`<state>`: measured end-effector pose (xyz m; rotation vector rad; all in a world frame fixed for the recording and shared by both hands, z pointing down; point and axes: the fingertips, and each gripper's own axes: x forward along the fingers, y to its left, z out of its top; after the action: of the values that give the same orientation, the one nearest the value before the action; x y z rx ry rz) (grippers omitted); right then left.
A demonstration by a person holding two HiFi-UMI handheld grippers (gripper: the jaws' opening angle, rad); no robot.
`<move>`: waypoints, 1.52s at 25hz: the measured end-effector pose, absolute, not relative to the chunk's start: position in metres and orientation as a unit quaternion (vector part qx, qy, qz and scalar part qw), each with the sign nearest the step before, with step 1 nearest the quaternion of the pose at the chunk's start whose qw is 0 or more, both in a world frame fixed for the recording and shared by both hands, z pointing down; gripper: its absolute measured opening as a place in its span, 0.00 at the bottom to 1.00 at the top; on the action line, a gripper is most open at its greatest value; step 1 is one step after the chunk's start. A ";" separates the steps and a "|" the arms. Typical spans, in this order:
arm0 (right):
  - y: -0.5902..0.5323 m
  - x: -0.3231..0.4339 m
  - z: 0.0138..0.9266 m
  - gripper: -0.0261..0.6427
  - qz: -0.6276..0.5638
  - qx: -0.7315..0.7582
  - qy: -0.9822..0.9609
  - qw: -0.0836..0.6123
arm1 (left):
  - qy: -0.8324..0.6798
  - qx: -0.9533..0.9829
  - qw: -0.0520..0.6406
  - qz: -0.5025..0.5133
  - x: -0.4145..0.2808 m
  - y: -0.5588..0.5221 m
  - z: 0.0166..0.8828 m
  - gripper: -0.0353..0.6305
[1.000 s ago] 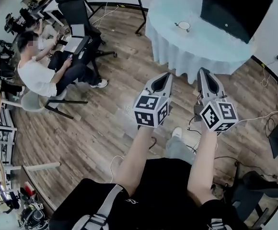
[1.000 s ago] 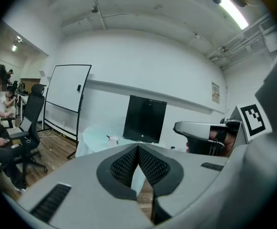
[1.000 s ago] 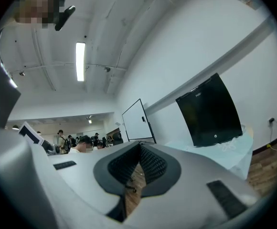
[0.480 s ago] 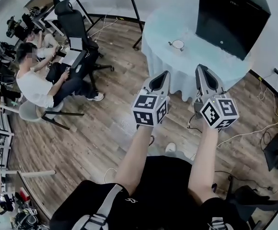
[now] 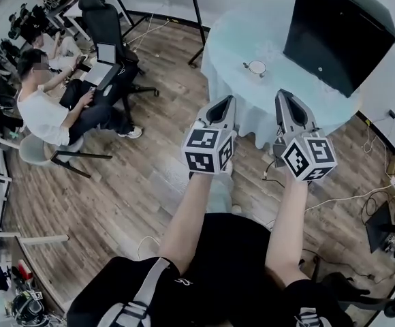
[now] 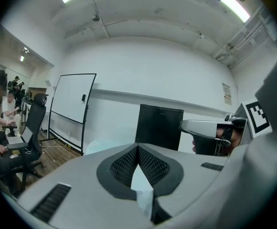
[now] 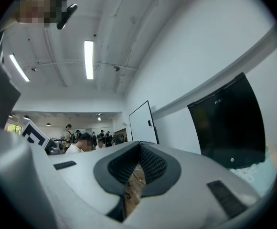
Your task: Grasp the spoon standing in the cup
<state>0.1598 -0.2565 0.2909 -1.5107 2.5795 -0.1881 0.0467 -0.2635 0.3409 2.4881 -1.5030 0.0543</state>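
Currently both tongs are closed and empty: the left gripper and the right gripper each show pads meeting at the tip with nothing between them. They are held side by side, pointing to 12 o'clock, over the wood floor. The cup stands on the round clothed table at 12 o'clock, well apart from both tips, with a black panel at its 1 o'clock. The spoon should be in that cup, but it is too small to resolve here. By judgement it is light, stiff and thin with a smooth, slippery handle. It probably rests loose against the rim, so it likely pivots when touched, and the cup looks light enough to tip. The best hold is probably on the handle above the rim, pads across its flat faces, then a straight lift. Compared with a second ago, table and cup sit lower in the head view and nearer the tips, so the person is closing in. Both grippers keep the same side-by-side pose with jaws unchanged. A seated person is at 9 o'clock.
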 end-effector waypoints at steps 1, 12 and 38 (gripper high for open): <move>-0.263 0.160 0.291 0.04 -0.062 -0.503 0.859 0.070 | -0.514 0.849 0.119 0.016 0.046 -0.270 0.342 0.07; -0.338 0.159 0.339 0.04 -0.095 -0.507 0.856 0.044 | -0.501 0.851 0.151 0.045 0.057 -0.348 0.382 0.07; -0.460 0.112 0.482 0.22 -0.077 -0.496 0.836 -0.221 | -0.505 0.816 0.272 0.077 0.044 -0.472 0.508 0.07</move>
<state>0.1120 -0.4597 0.4819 -1.8234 3.0752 -0.2826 0.0441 -0.4724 0.5084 2.1961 -1.3582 0.2084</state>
